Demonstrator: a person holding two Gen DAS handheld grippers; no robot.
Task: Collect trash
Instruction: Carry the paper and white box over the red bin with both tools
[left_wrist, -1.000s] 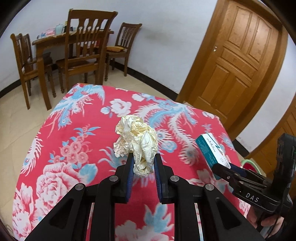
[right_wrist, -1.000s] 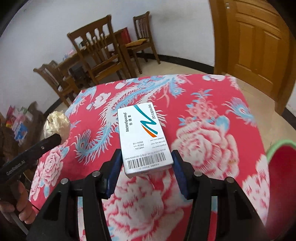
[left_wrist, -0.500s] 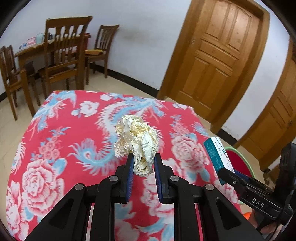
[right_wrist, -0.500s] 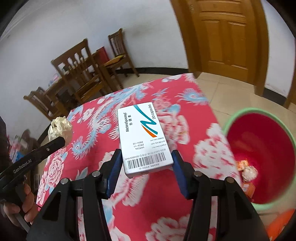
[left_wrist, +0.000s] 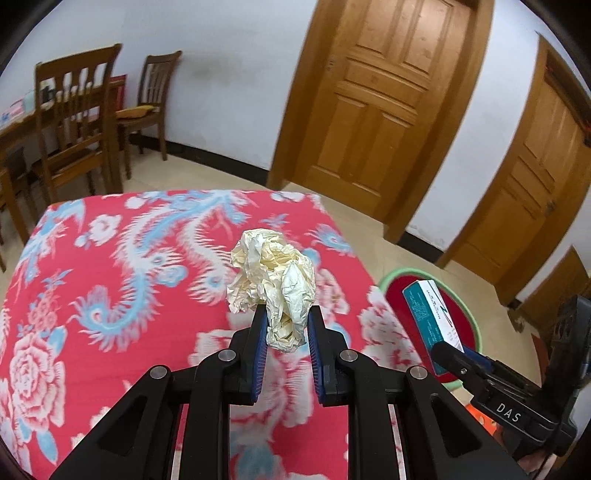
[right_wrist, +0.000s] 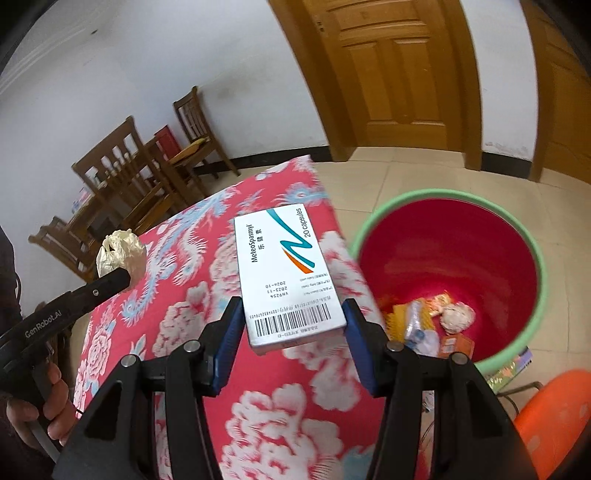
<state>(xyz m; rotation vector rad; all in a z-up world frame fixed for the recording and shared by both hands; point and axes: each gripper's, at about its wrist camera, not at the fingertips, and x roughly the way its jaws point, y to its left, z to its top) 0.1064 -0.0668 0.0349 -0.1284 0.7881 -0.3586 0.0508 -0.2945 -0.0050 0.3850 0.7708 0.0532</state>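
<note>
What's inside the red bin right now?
The red bin already holds trash at its bottom: a crumpled paper wad, clear plastic and small orange-yellow wrappers. The right gripper's finger covers the pile's near edge.

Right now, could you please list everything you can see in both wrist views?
Crumpled paper: one, cream, clamped in the left gripper above the table.
Medicine box: one, white with teal and orange marks, clamped in the right gripper at the table's edge.
Bucket: one, red with a green rim, on the floor beside the table, trash at its bottom.
Tablecloth: one, red with blue and white flowers, covering the table.
Stool: one, orange, next to the bucket.
Chairs: several, brown wood, by the far wall.
Doors: two, brown wood, closed.
Left gripper: black, blue pads, jaws shut on the paper.
Right gripper: black, blue pads, jaws shut on the box.
Hand: one, holding the left gripper's handle.
</note>
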